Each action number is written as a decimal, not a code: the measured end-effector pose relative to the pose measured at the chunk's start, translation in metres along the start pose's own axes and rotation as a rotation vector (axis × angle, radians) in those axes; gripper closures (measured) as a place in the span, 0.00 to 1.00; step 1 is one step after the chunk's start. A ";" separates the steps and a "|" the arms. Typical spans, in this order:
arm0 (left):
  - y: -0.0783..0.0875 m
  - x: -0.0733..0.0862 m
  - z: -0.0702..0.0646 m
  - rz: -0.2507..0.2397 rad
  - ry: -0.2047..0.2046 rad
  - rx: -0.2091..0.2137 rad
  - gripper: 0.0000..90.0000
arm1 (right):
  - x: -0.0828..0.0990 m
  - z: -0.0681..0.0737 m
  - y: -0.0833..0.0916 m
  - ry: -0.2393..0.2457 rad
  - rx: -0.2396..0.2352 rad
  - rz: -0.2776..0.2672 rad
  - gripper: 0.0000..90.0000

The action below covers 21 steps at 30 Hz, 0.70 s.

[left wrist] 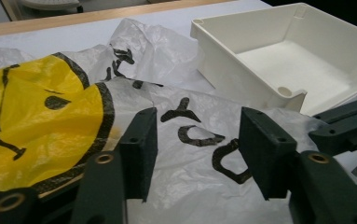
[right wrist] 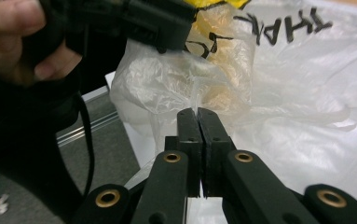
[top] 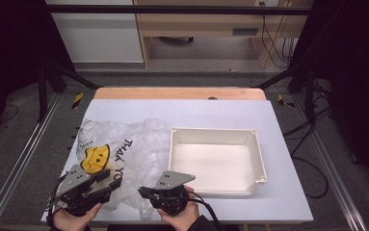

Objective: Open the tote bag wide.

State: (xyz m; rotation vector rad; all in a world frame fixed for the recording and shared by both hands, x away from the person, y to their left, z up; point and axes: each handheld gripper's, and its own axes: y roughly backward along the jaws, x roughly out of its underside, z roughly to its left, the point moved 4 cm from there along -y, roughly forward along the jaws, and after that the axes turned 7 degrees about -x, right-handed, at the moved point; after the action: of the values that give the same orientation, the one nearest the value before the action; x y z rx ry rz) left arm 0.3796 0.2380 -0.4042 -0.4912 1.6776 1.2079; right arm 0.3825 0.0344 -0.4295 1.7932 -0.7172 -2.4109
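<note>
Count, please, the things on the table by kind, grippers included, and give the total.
Plastic bag: 1
White tray: 1
Grippers: 2, left gripper and right gripper
Total: 4

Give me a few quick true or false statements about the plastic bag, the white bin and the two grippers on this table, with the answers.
1. The plastic bag lies inside the white bin. False: it lies on the table, left of the bin.
2. The left gripper has its jaws apart over the bag. True.
3. The right gripper is wide open. False: its jaws are together.
4. The bin is empty. True.
5. The bag carries a red star. False: it shows a yellow smiley face and black lettering.
</note>
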 end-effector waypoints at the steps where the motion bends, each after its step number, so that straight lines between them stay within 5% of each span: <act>1: 0.001 0.000 -0.001 -0.001 0.004 0.005 0.50 | -0.001 0.001 0.000 0.015 0.010 -0.002 0.99; 6: 0.005 0.005 -0.006 0.018 -0.009 0.011 0.42 | -0.003 0.001 -0.004 0.041 0.031 -0.005 0.99; 15: -0.002 0.021 -0.022 0.083 -0.124 -0.012 0.40 | -0.006 -0.002 -0.005 0.050 0.065 -0.032 0.99; 19: -0.008 0.025 -0.026 0.116 -0.162 -0.023 0.52 | -0.008 -0.002 -0.005 0.058 0.067 -0.046 0.99; 21: -0.010 0.027 -0.026 0.135 -0.169 -0.019 0.67 | -0.009 0.000 -0.006 0.064 0.049 -0.057 0.99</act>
State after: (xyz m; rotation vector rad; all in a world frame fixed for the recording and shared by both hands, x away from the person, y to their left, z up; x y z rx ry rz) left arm 0.3631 0.2163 -0.4317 -0.2829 1.5754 1.3264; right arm 0.3868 0.0429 -0.4238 1.9258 -0.7351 -2.3787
